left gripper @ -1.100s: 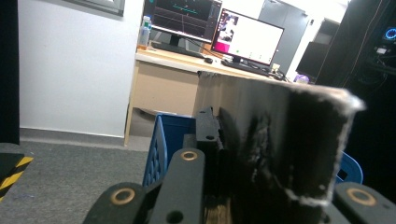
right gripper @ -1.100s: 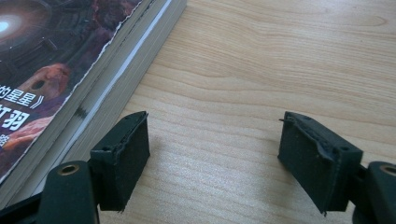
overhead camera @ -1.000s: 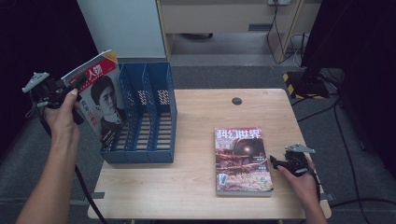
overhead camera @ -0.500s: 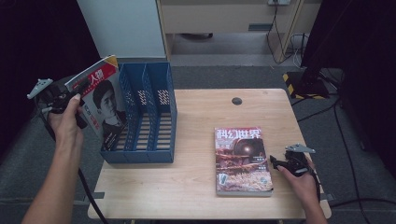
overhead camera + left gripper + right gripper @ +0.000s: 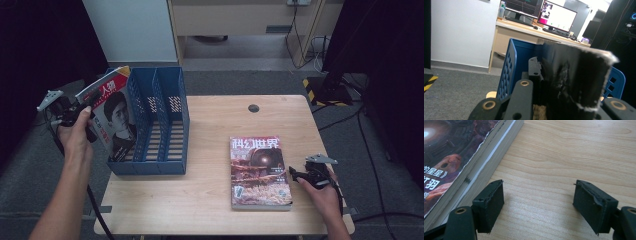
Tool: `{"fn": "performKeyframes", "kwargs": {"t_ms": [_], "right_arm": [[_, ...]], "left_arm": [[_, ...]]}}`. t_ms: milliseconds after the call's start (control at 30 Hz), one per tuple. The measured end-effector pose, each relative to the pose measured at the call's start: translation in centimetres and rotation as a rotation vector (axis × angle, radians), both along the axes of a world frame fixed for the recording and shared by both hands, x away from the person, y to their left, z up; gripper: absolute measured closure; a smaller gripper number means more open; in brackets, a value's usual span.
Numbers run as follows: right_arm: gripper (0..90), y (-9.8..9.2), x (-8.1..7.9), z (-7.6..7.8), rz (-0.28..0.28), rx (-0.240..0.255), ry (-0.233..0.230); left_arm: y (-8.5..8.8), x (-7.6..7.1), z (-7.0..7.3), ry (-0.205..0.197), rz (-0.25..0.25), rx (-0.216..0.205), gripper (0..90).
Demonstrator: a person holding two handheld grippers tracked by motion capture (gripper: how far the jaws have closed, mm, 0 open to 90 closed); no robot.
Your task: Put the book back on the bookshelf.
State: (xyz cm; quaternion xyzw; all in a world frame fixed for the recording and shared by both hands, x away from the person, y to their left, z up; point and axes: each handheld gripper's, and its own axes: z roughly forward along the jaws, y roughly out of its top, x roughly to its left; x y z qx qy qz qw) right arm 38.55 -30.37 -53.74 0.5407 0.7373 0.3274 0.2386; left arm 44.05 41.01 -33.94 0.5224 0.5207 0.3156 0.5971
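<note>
Red-covered magazine (image 5: pixel 112 117), one of two on view, was clamped in the left gripper (image 5: pixel 75 114) and held tilted at the outer left wall of the single blue file rack (image 5: pixel 165 127), which had three slots. Its dark edge (image 5: pixel 579 80) filled the closed jaws in the left gripper view. A second magazine (image 5: pixel 259 172) lay flat on the wooden table (image 5: pixel 210 200). Just beside its right edge rested the right gripper (image 5: pixel 300 176), jaws apart and empty.
</note>
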Motion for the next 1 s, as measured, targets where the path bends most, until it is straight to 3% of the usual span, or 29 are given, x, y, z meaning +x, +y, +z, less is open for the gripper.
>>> {"fn": "performKeyframes", "kwargs": {"t_ms": [433,667,800,1000], "right_arm": [[24.5,0.0,0.0,0.0,0.001,-0.001,0.0],[24.5,0.0,0.0,0.0,0.001,-0.001,0.0],[24.5,0.0,0.0,0.0,0.001,-0.001,0.0],[24.4,0.0,0.0,0.0,0.001,-0.001,0.0]], "left_arm": [[0.0,0.0,-1.0,0.01,0.003,-0.018,83.6],[-0.6,-0.5,-0.8,0.021,-0.003,0.015,83.3],[-1.0,-0.8,-0.8,0.02,0.001,0.006,83.3],[-1.1,-0.8,-0.6,0.082,-0.002,0.059,83.0]]}}
